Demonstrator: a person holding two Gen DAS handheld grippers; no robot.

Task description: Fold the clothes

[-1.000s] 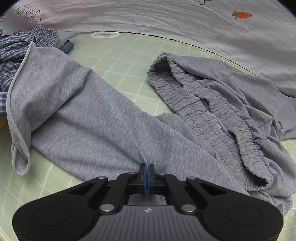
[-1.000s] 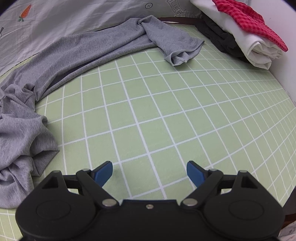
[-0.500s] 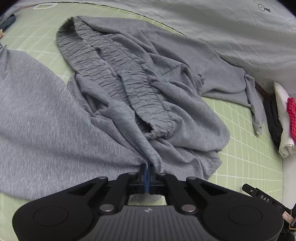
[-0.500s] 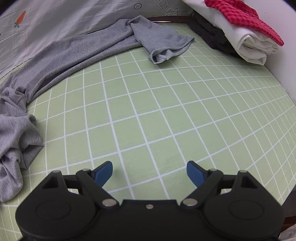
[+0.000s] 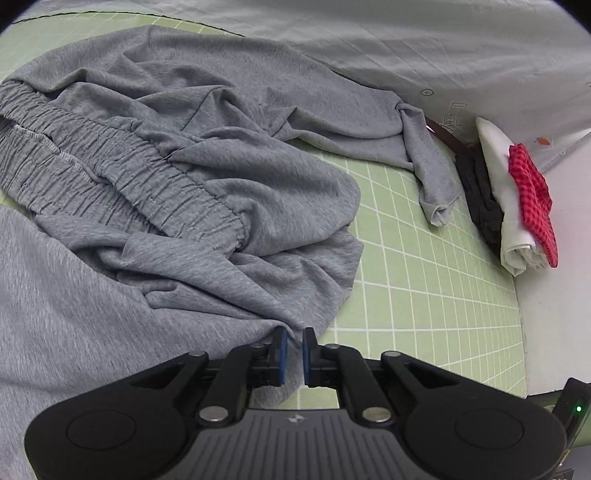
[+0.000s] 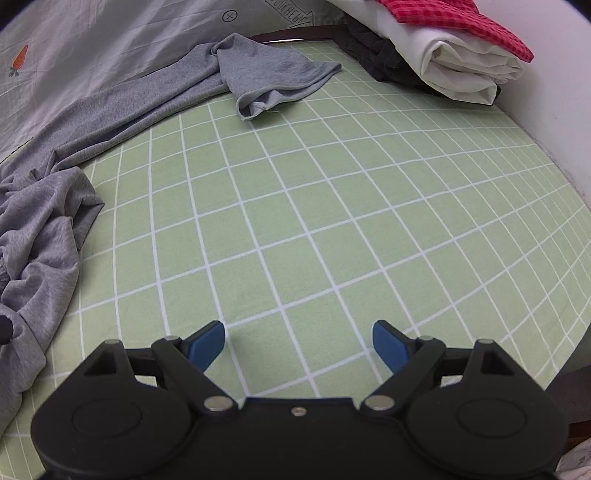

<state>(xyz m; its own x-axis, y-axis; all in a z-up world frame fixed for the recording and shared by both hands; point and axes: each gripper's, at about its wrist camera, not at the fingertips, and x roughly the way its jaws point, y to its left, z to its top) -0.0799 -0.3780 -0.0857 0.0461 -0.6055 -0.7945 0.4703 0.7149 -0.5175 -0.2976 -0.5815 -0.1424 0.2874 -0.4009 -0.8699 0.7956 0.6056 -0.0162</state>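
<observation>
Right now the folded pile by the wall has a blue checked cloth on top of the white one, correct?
Not blue. The checked cloth on top is red, as the right wrist view shows. It does lie on the folded white cloth by the wall, at the edge of the green gridded mat.

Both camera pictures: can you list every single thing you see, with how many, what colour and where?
grey trousers: one, grey, crumpled on the left of the mat, one leg stretched toward the far right
checked mat: one, green with white lines, under everything
printed sheet: one, pale grey with small drawings, along the far edge
folded clothes pile: one pile, black, white and red-checked pieces, far right corner
left gripper: one, black with blue fingers, opening, a fold of the trousers between them
right gripper: one, black with blue fingers, wide open above bare mat
</observation>
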